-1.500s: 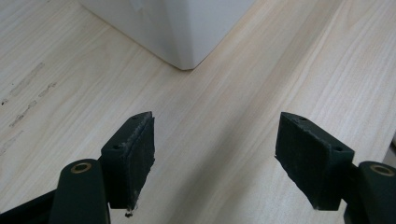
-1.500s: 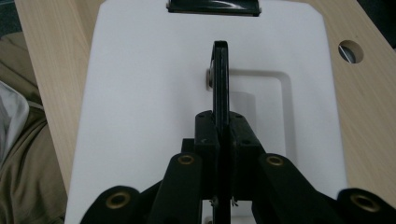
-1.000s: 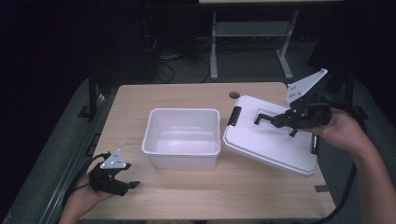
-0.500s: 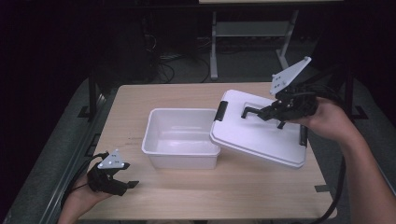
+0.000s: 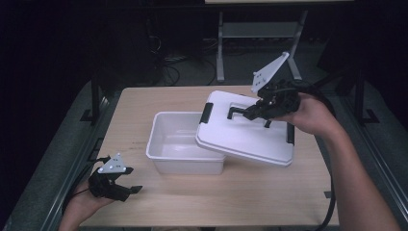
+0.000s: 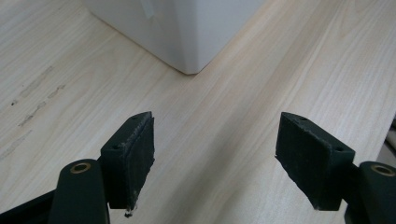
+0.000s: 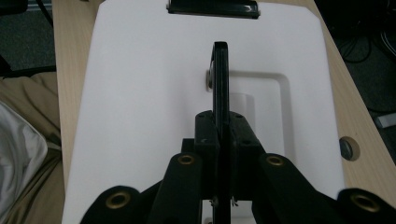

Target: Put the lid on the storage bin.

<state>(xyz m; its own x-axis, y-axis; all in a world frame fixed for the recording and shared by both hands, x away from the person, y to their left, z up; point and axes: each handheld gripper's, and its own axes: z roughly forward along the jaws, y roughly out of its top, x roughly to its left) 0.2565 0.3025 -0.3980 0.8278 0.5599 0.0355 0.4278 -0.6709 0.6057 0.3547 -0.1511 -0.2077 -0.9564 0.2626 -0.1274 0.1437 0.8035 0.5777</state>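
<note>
A white plastic bin (image 5: 185, 144) stands open on the wooden table (image 5: 240, 192), and nothing lies inside it. The white lid (image 5: 245, 134), with black latches at its ends, hangs tilted in the air, its lower left edge over the bin's right rim. The right gripper (image 5: 257, 109) is clamped tight on the lid's black handle (image 7: 220, 84), which stands edge-on between its pads. The left gripper (image 5: 126, 188) rests near the table's front left corner, jaws wide and holding nothing, well apart from the lid, with the bin's corner (image 6: 187, 42) just ahead of it.
</note>
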